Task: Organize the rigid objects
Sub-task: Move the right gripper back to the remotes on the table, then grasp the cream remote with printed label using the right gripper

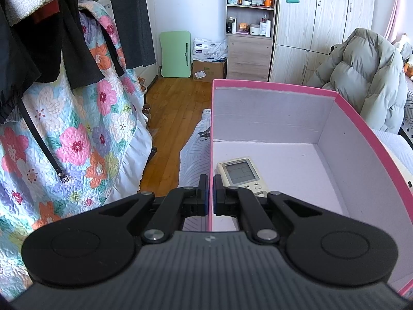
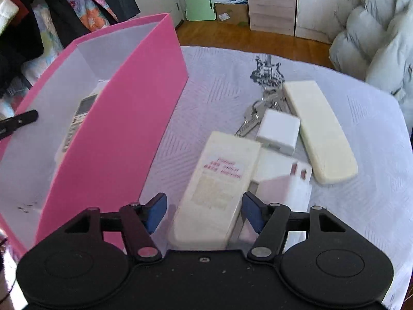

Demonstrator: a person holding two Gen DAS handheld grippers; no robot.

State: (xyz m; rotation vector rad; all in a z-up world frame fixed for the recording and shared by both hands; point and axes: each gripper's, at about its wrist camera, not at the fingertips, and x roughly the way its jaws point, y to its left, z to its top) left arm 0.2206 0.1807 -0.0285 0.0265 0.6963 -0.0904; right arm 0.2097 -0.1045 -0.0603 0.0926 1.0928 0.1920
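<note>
A pink box (image 1: pixel 361 118) with white inside stands on the table; it also shows in the right wrist view (image 2: pixel 134 118). A remote with a screen (image 1: pixel 241 174) lies inside it, also visible in the right wrist view (image 2: pixel 80 118). My left gripper (image 1: pixel 211 193) is shut on the box's left wall. My right gripper (image 2: pixel 204 211) is open, its jaws either side of a cream remote lying face down (image 2: pixel 214 188). Beside that remote lie a white charger plug (image 2: pixel 284 178), a small white adapter (image 2: pixel 280 131), a bunch of keys (image 2: pixel 254 113) and a second cream remote (image 2: pixel 320 131).
The table has a pale striped cloth (image 2: pixel 361 206). A floral quilt and dark clothes (image 1: pixel 64 103) hang at left. A grey puffer jacket (image 1: pixel 366 77) sits at right. Wooden floor, shelves and a wardrobe (image 1: pixel 309 25) lie beyond.
</note>
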